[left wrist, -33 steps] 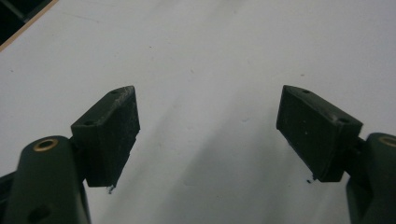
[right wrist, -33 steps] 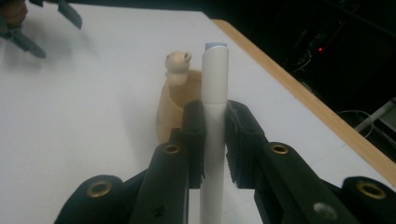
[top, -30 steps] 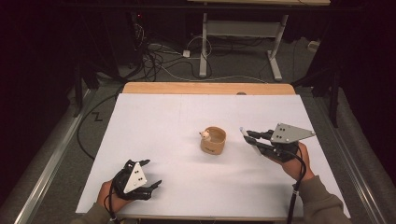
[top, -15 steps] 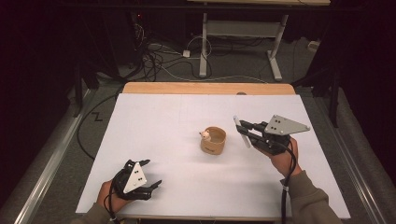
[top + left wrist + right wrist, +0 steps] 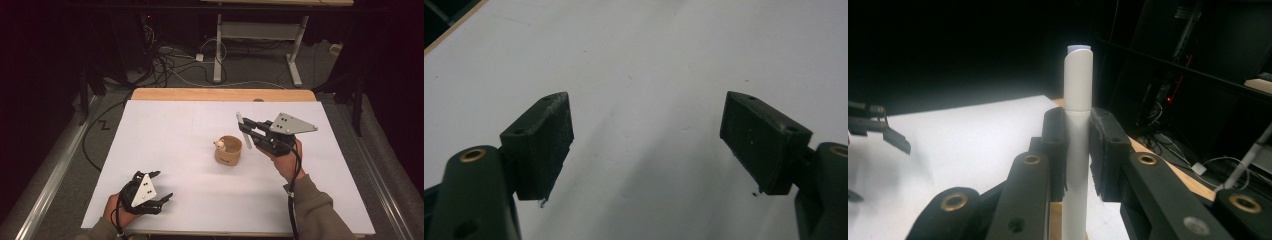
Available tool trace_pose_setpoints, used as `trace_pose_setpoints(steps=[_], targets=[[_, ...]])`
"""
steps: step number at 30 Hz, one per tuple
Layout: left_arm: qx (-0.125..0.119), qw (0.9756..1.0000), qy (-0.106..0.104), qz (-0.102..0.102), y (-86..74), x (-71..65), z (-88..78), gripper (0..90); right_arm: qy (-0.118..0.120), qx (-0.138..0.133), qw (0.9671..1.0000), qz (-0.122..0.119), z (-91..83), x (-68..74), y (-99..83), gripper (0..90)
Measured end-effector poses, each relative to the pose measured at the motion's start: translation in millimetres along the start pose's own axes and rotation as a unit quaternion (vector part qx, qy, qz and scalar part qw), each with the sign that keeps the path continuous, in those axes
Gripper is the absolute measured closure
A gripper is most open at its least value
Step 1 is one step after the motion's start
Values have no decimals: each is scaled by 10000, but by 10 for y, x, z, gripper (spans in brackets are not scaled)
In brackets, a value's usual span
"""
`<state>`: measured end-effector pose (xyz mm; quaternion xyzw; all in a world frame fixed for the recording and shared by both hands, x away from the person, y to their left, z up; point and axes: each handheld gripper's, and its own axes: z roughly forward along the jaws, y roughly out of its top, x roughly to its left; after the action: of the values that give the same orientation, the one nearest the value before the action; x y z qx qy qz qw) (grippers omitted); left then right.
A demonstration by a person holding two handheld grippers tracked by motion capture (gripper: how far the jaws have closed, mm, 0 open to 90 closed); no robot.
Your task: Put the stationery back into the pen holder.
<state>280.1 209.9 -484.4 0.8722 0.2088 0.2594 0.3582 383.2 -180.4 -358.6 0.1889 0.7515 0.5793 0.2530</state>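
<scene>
A small wooden cup [image 5: 228, 151] stands on the white table top [image 5: 170, 135] near its middle, with a small pale object [image 5: 219, 145] at its left rim. Just right of the cup and a little above it, my right gripper [image 5: 248, 131] is shut on a white marker [image 5: 243, 128], which stands nearly upright. In the right gripper view the marker [image 5: 1078, 100] rises between the jaws of my right gripper [image 5: 1078, 137], cap end up. My left gripper [image 5: 162, 186] rests at the table's front left, open. Its jaws [image 5: 646, 140] have nothing between them, just bare white surface.
A wooden strip [image 5: 220, 94] runs along the table's far edge. Beyond it are floor cables [image 5: 170, 65] and a desk frame [image 5: 255, 45]. Metal rails flank the table on both sides. My left gripper [image 5: 878, 130] is seen far off in the right gripper view.
My right gripper has carried the marker leftward and away from the person, and slightly up, ending beside the cup's right rim. The left gripper has stayed put.
</scene>
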Motion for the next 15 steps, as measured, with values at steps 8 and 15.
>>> trace_pose_setpoints(steps=[8, 15], targets=[[-17, 10000, -5, -5, -3, 4, -9, 207, -2, -110, 9999, 16, 137, 29, 65, 791], [-19, 10000, -8, 19, -3, 5, -18, 207, 14, -146, 9999, 80, 268, 67, 55, 790]])
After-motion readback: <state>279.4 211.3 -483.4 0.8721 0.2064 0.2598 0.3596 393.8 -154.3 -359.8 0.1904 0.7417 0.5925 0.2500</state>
